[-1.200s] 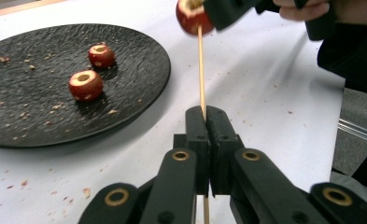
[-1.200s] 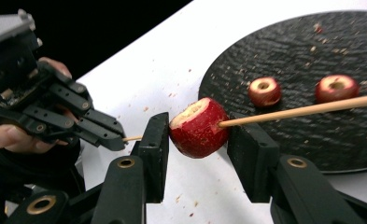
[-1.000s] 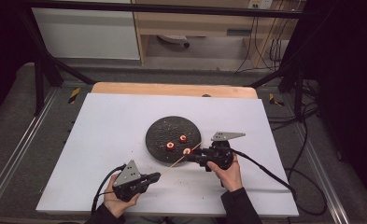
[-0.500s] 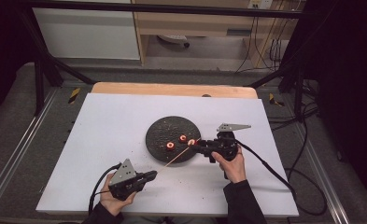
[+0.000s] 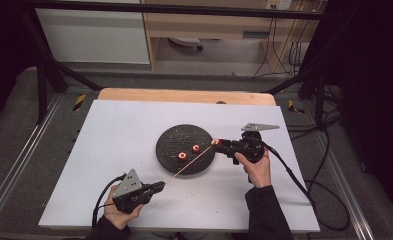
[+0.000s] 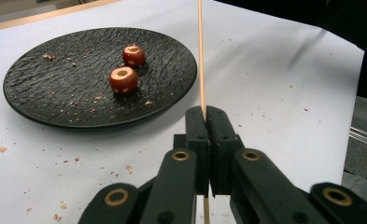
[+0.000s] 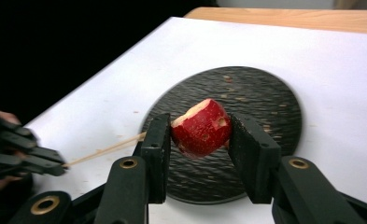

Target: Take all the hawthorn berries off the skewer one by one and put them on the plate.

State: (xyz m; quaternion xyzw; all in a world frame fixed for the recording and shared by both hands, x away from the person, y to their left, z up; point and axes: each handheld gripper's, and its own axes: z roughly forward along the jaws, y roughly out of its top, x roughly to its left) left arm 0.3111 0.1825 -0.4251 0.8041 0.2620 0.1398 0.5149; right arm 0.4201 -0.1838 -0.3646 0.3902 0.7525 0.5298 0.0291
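White table [image 5: 109, 150], crumbs scattered, dark room around; left gripper [image 6: 204, 114] clamps the skewer [image 6: 201, 56], right gripper [image 7: 200, 133] squeezes a red fruit piece [image 7: 202, 126] above the black plate [image 5: 171, 145].

Three red fruit pieces [image 5: 182, 156], one skewer [image 5: 189, 164], one black plate [image 5: 170, 145], two tongs [image 5: 160, 186].

High view: plate [image 5: 170, 137] sits mid-frame on the table sheet [image 5: 114, 130], two fruit pieces [image 5: 182, 156] [image 5: 196, 148] on its lower right part, side by side. Right gripper [image 5: 217, 142] is at the plate's right edge with a third fruit piece [image 7: 201, 127] between its jaws, above the plate; left gripper [image 5: 160, 186] is lower left of the plate, on the sheet's lower part. Skewer [image 5: 186, 166] runs diagonally from the left gripper's jaws up-right across the plate's lower right edge towards the right gripper.
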